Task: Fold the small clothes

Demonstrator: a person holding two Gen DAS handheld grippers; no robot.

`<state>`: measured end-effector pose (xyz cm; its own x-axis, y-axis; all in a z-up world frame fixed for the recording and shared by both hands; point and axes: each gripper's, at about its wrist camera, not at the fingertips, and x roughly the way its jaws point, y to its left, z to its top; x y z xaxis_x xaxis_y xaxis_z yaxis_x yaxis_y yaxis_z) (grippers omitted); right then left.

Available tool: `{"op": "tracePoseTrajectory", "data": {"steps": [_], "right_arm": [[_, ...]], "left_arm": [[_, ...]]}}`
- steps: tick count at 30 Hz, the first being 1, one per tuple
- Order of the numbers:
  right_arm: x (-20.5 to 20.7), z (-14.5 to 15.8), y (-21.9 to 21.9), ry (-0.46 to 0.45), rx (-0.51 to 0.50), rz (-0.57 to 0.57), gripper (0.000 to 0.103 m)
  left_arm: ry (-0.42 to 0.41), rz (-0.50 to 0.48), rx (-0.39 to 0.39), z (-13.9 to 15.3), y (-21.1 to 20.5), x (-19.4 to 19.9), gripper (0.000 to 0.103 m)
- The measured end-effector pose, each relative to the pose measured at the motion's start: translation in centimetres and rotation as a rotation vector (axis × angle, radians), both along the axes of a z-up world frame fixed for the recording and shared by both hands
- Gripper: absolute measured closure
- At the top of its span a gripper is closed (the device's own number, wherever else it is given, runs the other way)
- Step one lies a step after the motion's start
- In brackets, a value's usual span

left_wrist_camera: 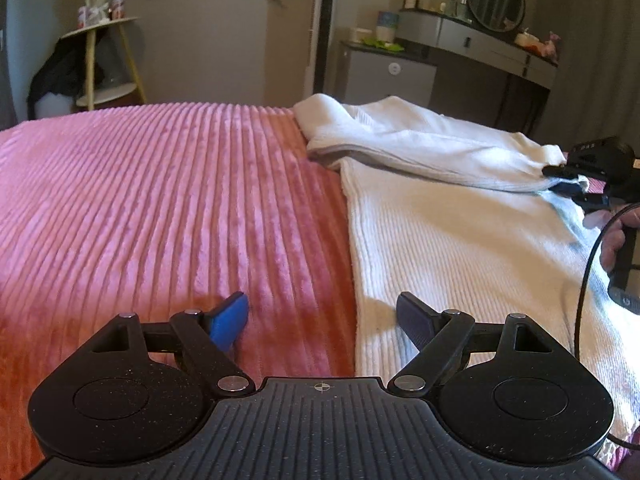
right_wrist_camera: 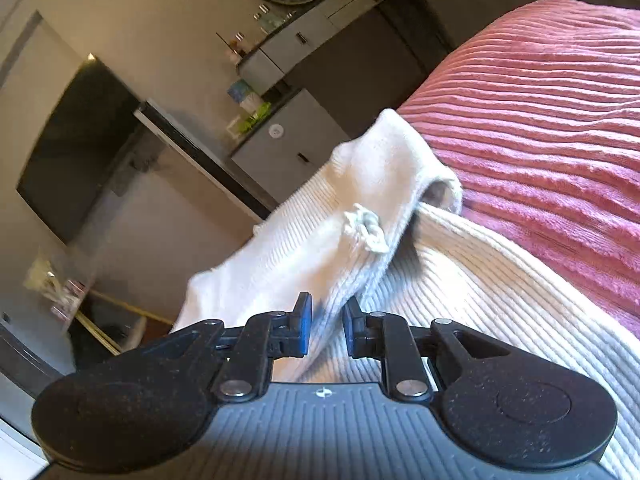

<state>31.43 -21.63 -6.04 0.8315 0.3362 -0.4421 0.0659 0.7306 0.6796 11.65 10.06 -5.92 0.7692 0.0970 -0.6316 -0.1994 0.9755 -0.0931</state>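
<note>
White ribbed garment [left_wrist_camera: 460, 240] lies flat on the pink ribbed blanket [left_wrist_camera: 160, 200] that covers the bed, at the right side of the left wrist view. One part of it, which looks like a sleeve [left_wrist_camera: 420, 144], is folded across the top of the body. I think it is placed so because the fold goes inward, to make the shape narrower.

The right gripper [right_wrist_camera: 325, 326] has its fingers closed on a raised fold of this same cloth, with only the thickness of the fabric between the blue pads [right_wrist_camera: 305, 330]. It holds the cloth off the bed, probably to carry that edge over the body. A small knotted cord [right_wrist_camera: 366, 226] sits on the lifted part.

The left gripper [left_wrist_camera: 322, 316] has its fingers wide apart and it holds nothing. One finger is over the blanket and the other is over the edge of the garment, so it seems ready to take or press this side.

Much is hard to see. The garment is cut off at the right and bottom of both views, so I cannot tell its full shape or what kind of clothing it is. In the left view the right gripper [left_wrist_camera: 580, 176] is partly out of the picture.
</note>
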Motion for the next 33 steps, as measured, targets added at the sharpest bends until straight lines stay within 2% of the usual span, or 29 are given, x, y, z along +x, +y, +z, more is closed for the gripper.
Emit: {"op": "tracePoseTrajectory", "data": {"steps": [4,5,6,9,12,15,18,22,25,27,30,33], "right_arm": [[0.9,0.4,0.6,-0.003,-0.021,0.007,0.086],[0.6,0.5,0.8,0.002,-0.036,0.011,0.089],[0.9,0.6,1.1,0.007,-0.062,0.014,0.095],[1.7,1.7,1.7,-0.005,-0.132,0.037,0.096],[1.6,3.7,2.0,-0.096,-0.197,0.046,0.096],[1.5,5.1,2.1,-0.178,-0.276,0.042,0.096],[1.7,5.1,1.8,-0.192,-0.356,0.037,0.096],[2.7,2.9,0.0,-0.082,-0.332,0.057,0.096],[2.9,1.7,-1.6,-0.027,-0.273,0.053,0.095],[3.1,1.2,-2.5,-0.019,-0.204,0.054,0.095],[4.0,0.9,-2.8,-0.007,-0.169,0.061,0.095],[4.7,1.5,-2.2,-0.047,-0.253,0.09,0.096]], "left_arm": [[-0.017,-0.025,-0.029,0.2,-0.3,-0.1,0.016],[-0.02,-0.03,-0.027,0.1,-0.4,0.0,0.016],[-0.022,-0.036,-0.021,0.1,-0.5,0.0,0.016],[-0.015,-0.042,-0.003,-0.1,-0.6,0.0,0.016],[-0.026,-0.034,0.01,0.5,-0.6,0.4,0.016],[-0.041,-0.001,0.068,2.1,-0.7,2.2,0.016],[-0.081,0.007,0.11,3.3,-0.5,5.2,0.013],[-0.038,0.004,0.101,2.9,-0.3,11.1,0.014],[0.013,0.013,0.16,1.8,-0.7,14.3,0.016],[0.033,0.02,0.194,1.1,-0.8,15.5,0.017],[0.052,0.034,0.184,0.5,-0.4,16.1,0.021],[0.049,0.056,0.174,0.7,-0.3,16.0,0.025]]}}
